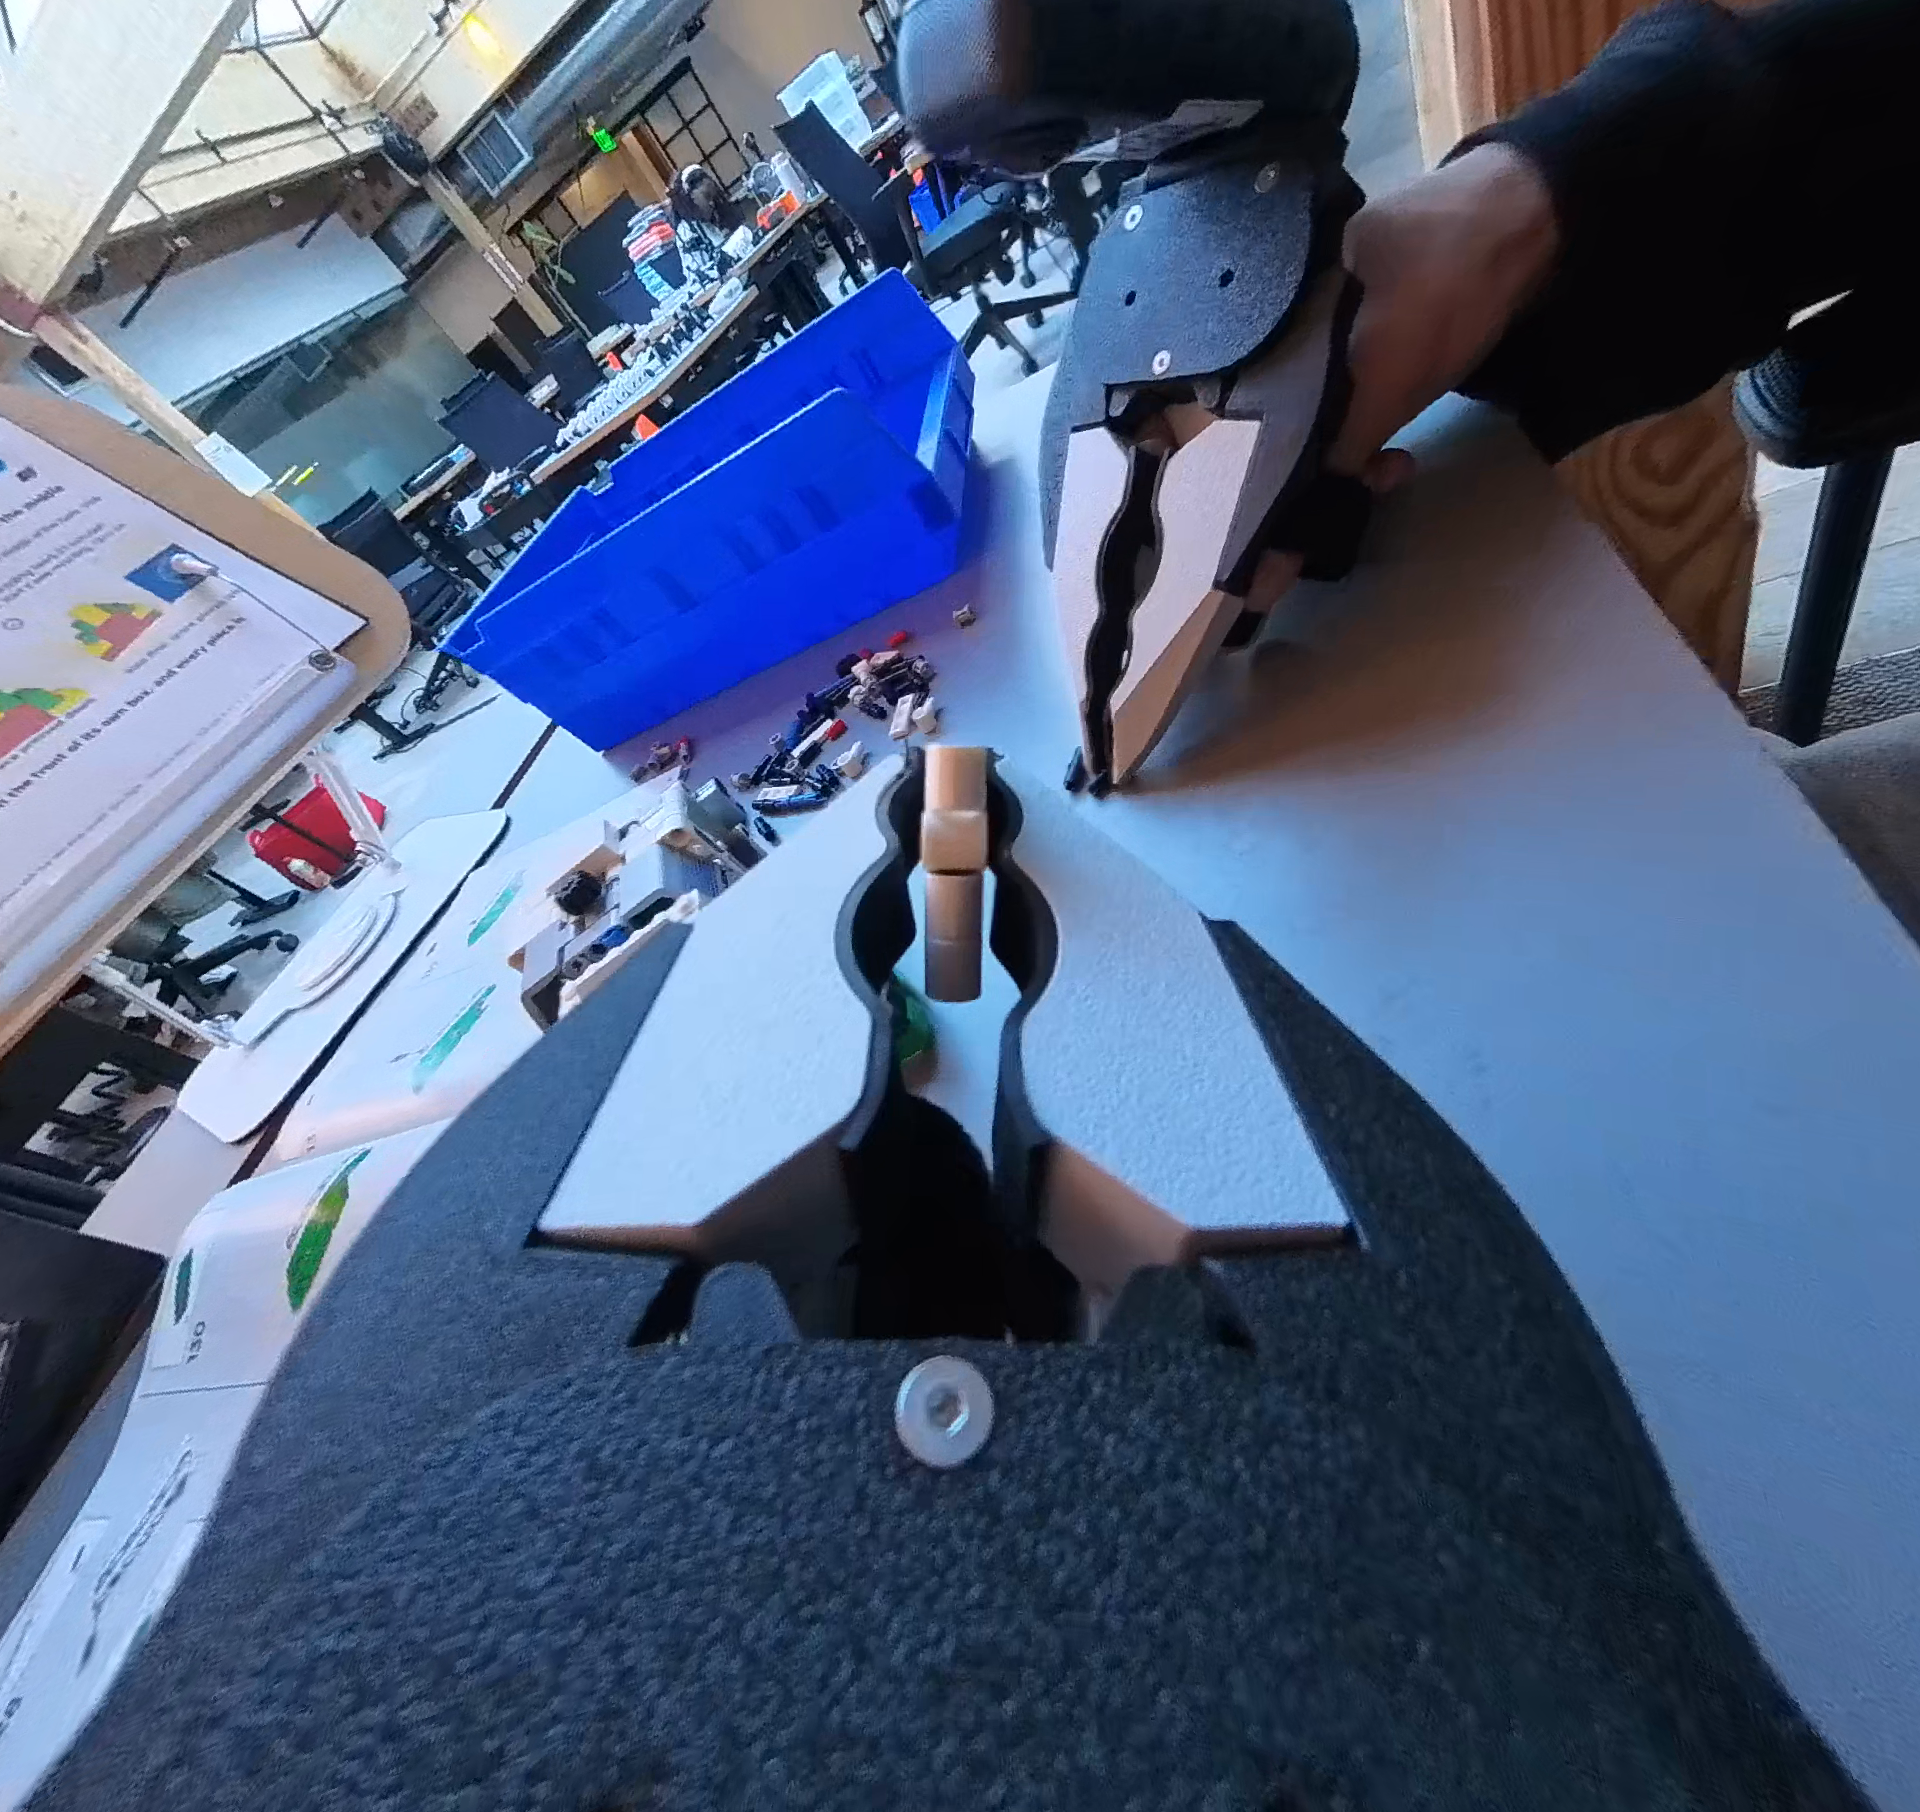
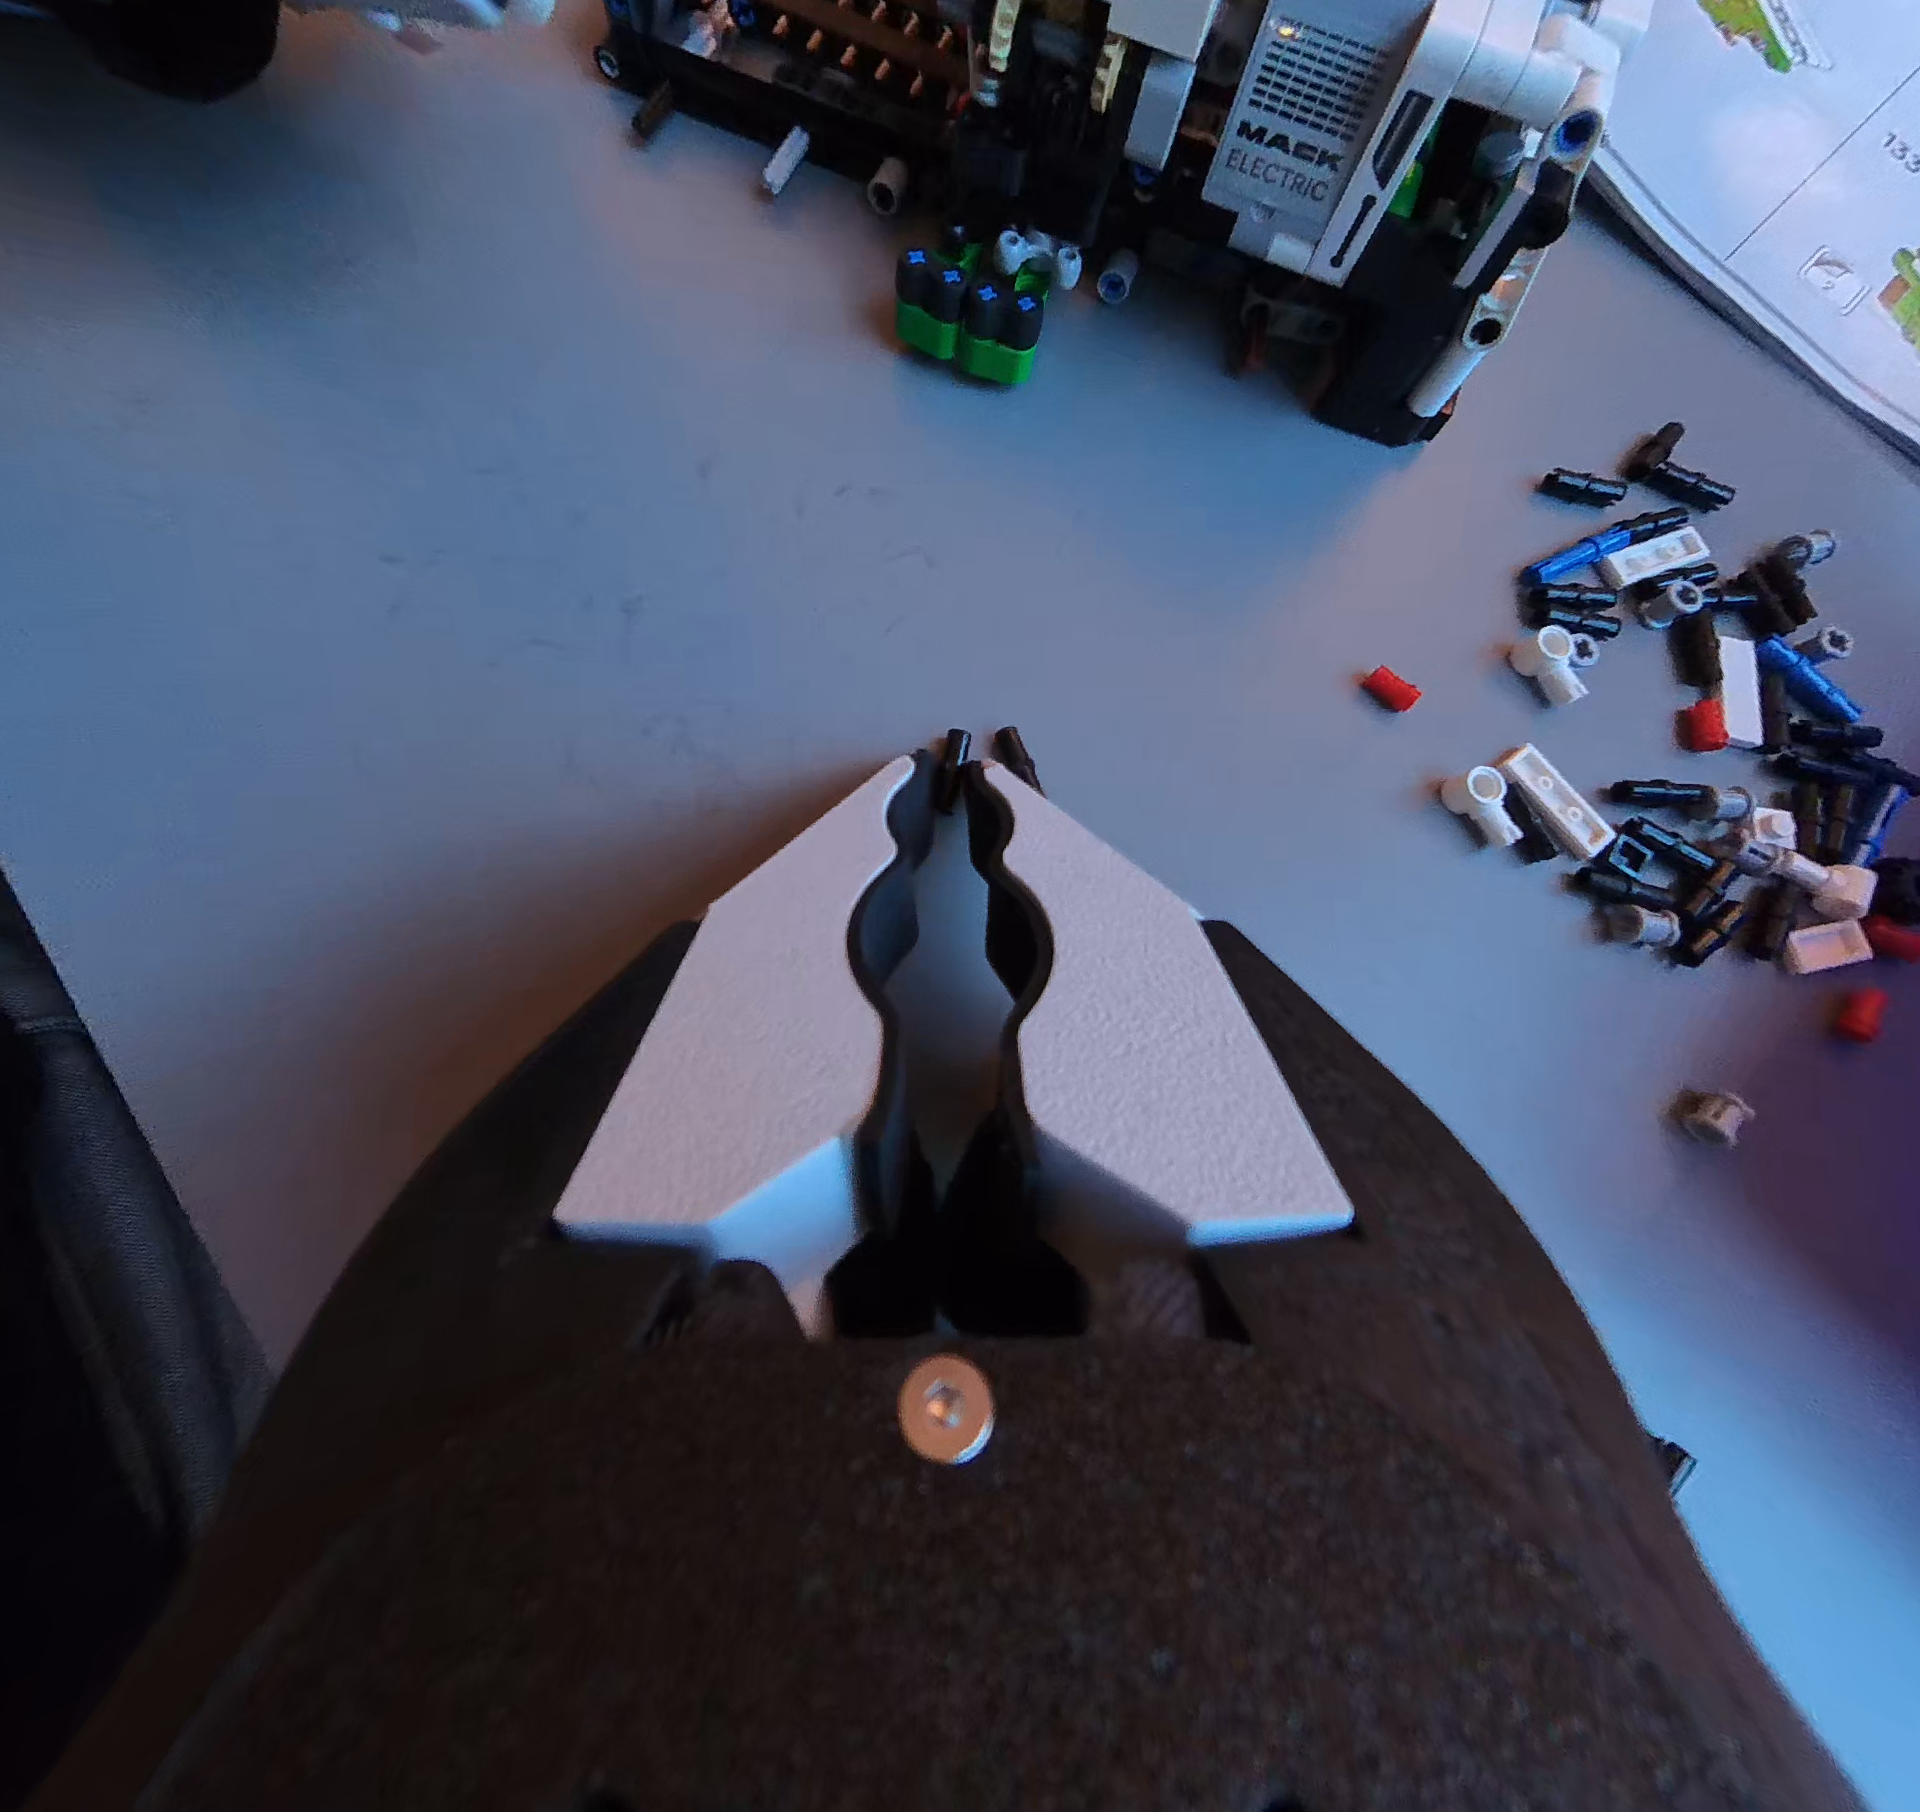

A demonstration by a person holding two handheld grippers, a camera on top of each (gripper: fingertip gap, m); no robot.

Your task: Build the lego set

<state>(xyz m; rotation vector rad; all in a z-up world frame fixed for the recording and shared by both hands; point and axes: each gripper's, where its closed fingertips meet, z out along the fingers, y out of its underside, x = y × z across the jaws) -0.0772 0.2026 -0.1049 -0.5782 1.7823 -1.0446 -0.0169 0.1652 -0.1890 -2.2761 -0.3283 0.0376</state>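
My left gripper (image 1: 952, 788) is shut on a tan lego piece (image 1: 952, 848) that stands lengthwise between its fingers, held above the white table (image 1: 1455, 931). My right gripper (image 2: 952, 775) is shut on a small black lego pin (image 2: 953, 763) at the table surface; it also shows in the left wrist view (image 1: 1099, 782), tips down on the table. A second black pin (image 2: 1016, 749) lies just right of the tips. The partly built white lego truck (image 2: 1299, 100) stands at the far side, with a green and black assembly (image 2: 966, 318) in front of it.
A pile of loose black, blue, white and red lego parts (image 2: 1704, 744) lies at the right. A blue bin (image 1: 748, 526) stands behind the parts. An instruction booklet (image 2: 1787, 152) lies at the far right. A person's hand (image 1: 1434, 308) holds the right gripper. The gap from one gripper's tips to the other's is roughly 11 cm.
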